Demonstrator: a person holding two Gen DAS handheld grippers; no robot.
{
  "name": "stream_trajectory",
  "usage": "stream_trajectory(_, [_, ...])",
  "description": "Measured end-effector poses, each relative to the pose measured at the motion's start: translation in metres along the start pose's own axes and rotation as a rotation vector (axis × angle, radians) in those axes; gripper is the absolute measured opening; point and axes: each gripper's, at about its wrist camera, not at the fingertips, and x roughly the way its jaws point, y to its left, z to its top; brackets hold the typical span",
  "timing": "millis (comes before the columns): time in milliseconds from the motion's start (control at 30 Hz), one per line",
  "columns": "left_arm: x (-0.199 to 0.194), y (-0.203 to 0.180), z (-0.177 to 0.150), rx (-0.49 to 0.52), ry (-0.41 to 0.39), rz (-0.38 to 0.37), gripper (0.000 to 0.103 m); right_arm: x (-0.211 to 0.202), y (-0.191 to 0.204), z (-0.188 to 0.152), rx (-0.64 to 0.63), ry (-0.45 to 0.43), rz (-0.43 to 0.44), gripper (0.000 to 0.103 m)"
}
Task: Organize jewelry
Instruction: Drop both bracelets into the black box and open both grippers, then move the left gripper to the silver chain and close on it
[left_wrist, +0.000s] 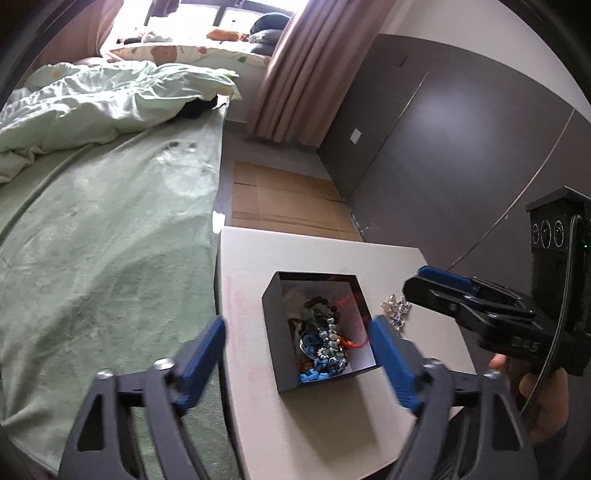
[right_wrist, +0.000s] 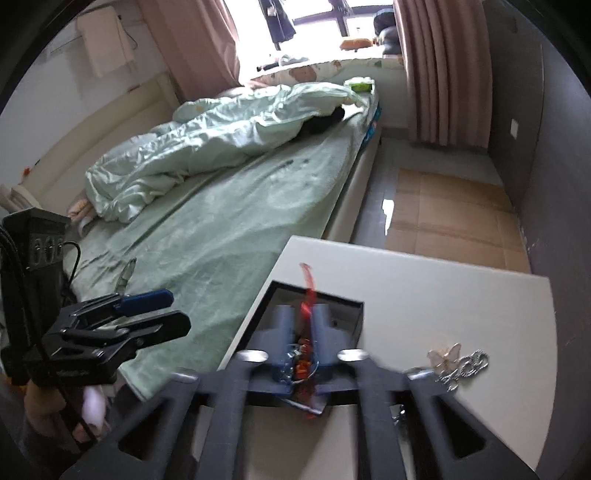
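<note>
A black box (left_wrist: 275, 332) with a white inside stands on the white table (left_wrist: 325, 424). It holds blue and green bead bracelets (left_wrist: 325, 347) and a red cord (left_wrist: 352, 341). My left gripper (left_wrist: 299, 350) is open wide, and the box shows between its blue fingers (left_wrist: 205, 354). A silver butterfly piece (left_wrist: 397, 310) lies on the table right of the box. My right gripper (left_wrist: 413, 284) hovers over that piece with nothing in it. In the right wrist view, blurred, the right gripper (right_wrist: 303, 325) is open over the box (right_wrist: 347, 314); the red cord (right_wrist: 308, 295) shows in the gap.
A bed with a green sheet (left_wrist: 110, 240) and a crumpled quilt (left_wrist: 92, 99) runs along the table's left edge. Flattened cardboard (left_wrist: 288, 199) lies on the floor beyond the table. A grey wall (left_wrist: 461, 147) stands at the right. A hand (left_wrist: 543, 391) holds the right gripper.
</note>
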Motion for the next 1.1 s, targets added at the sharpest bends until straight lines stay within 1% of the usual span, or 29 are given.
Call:
stream_trajectory(33, [-0.001,0.0,0.0,0.002,-0.003,-0.001,0.089,-0.002,-0.002,-0.001,0.015,-0.011,0.005,0.063])
stream_trajectory(100, [-0.002,-0.001,0.0,0.003,-0.009,-0.003,0.089,-0.009,-0.005,-0.003,0.029,-0.039,0.0,0.064])
stream_trajectory(200, [0.0,-0.004,0.001,0.007,-0.006,-0.009,0.09,-0.014,-0.013,-0.006,0.058,-0.038,0.013,0.064])
stream_trajectory(467, [0.011,-0.025,0.001,0.042,0.005,-0.028,0.09,-0.031,-0.047,-0.019,0.129,-0.039,-0.016,0.064])
stream_trajectory(867, [0.033,-0.084,-0.007,0.184,0.023,-0.055,0.09,-0.05,-0.104,-0.052,0.237,-0.033,-0.042,0.064])
stream_trajectory(967, [0.04,-0.101,-0.011,0.226,0.04,-0.067,0.09,-0.055,-0.116,-0.061,0.264,-0.037,-0.047,0.064])
stream_trajectory(1067, [0.047,-0.115,-0.015,0.26,0.057,-0.075,0.085,-0.06,-0.128,-0.071,0.29,-0.041,-0.054,0.064])
stream_trajectory(1100, [0.05,-0.12,-0.017,0.27,0.069,-0.079,0.081,-0.061,-0.131,-0.074,0.297,-0.041,-0.055,0.064])
